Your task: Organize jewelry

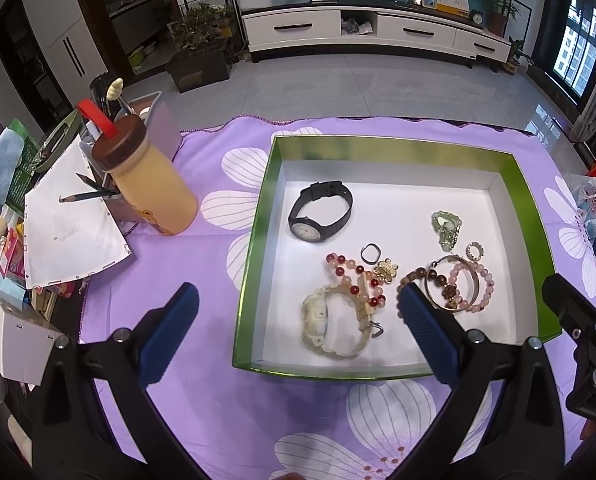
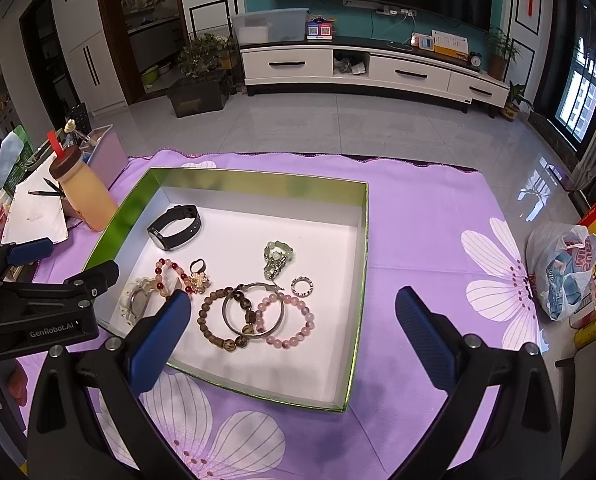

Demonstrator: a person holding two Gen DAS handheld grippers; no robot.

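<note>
A green-walled box (image 1: pixel 258 232) (image 2: pixel 362 280) with a white floor lies on the purple cloth. In it are a black watch (image 1: pixel 321 212) (image 2: pixel 174 227), a cream watch (image 1: pixel 330 320) (image 2: pixel 136 300), a red-and-pink bead bracelet (image 1: pixel 356 276) (image 2: pixel 170 272), a gold flower ring (image 1: pixel 385 270) (image 2: pixel 199 280), a green jade piece (image 1: pixel 446 226) (image 2: pixel 277 256), a small beaded ring (image 1: pixel 475 251) (image 2: pixel 302 286), and a brown bead bracelet, metal bangle and pink bead bracelet (image 1: pixel 472 286) (image 2: pixel 288 322) piled together. My left gripper (image 1: pixel 298 308) is open above the box's near-left part. My right gripper (image 2: pixel 294 316) is open over the near-right part.
A tan bottle (image 1: pixel 154 188) with a brown lid, a pen holder, paper (image 1: pixel 70 220) and clutter stand left of the box. A plastic bag (image 2: pixel 566 268) and snacks lie at the right table edge. Beyond the table are floor and a TV cabinet.
</note>
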